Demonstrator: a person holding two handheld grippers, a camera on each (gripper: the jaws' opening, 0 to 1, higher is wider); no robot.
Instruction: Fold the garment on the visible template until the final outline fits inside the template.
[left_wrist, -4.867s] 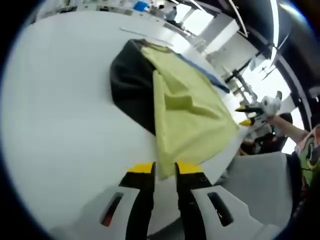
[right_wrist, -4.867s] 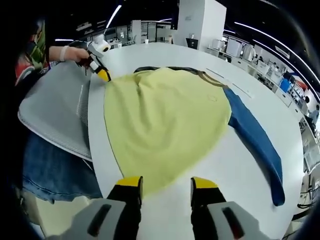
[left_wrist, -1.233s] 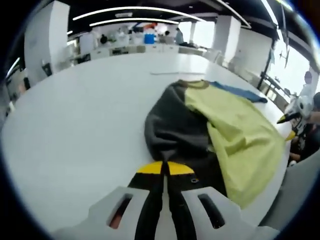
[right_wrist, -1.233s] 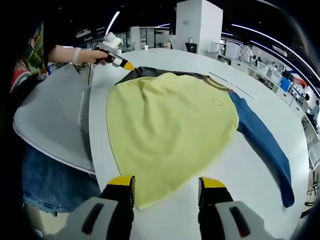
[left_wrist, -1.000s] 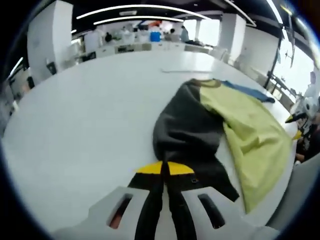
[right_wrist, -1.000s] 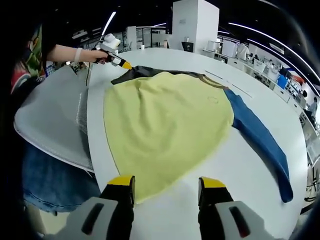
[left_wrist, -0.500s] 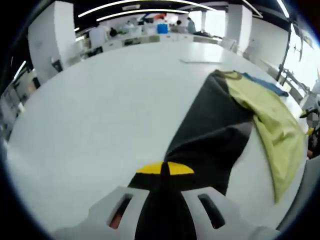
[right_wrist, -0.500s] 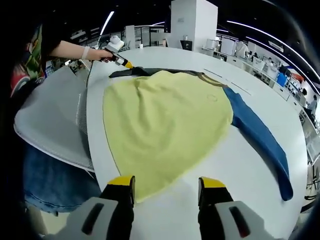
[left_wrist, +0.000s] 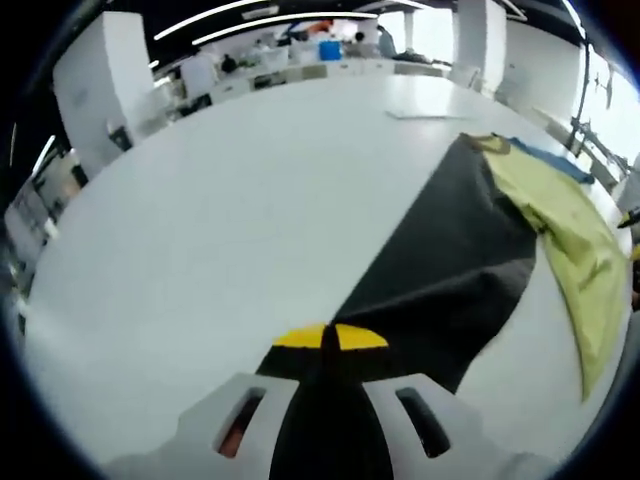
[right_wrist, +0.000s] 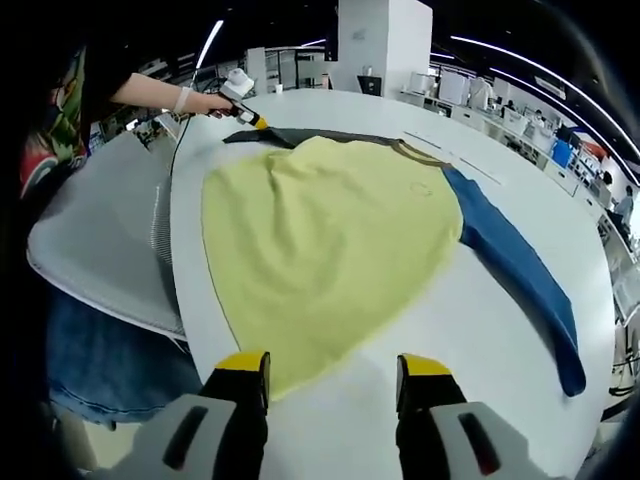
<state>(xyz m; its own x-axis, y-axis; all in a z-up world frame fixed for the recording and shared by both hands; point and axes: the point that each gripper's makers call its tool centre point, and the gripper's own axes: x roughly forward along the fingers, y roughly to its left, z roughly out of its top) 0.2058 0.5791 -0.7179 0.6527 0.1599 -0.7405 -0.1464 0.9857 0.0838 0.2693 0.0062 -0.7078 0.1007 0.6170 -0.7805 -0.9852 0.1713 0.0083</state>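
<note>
The garment has a yellow body (right_wrist: 330, 235), a blue sleeve (right_wrist: 512, 275) and a black sleeve (left_wrist: 440, 260). It lies spread on the white table (left_wrist: 200, 220). My left gripper (left_wrist: 330, 338) is shut on the black sleeve's end, and the sleeve runs taut from the jaws to the collar (left_wrist: 487, 143). In the right gripper view a hand holds the left gripper (right_wrist: 247, 116) at the table's far left, with the black sleeve (right_wrist: 310, 137) stretched to it. My right gripper (right_wrist: 332, 368) stands open just above the yellow hem, nothing between its fingers.
A grey chair (right_wrist: 95, 240) stands against the table's rounded edge (right_wrist: 185, 280), with blue jeans (right_wrist: 110, 365) below it. A thin pale strip (right_wrist: 452, 162) lies on the table beyond the collar. Desks and people fill the room behind.
My left gripper, shut on the black sleeve, has drawn it out from the yellow body until it lies long and flat. The right gripper has stayed open over the hem.
</note>
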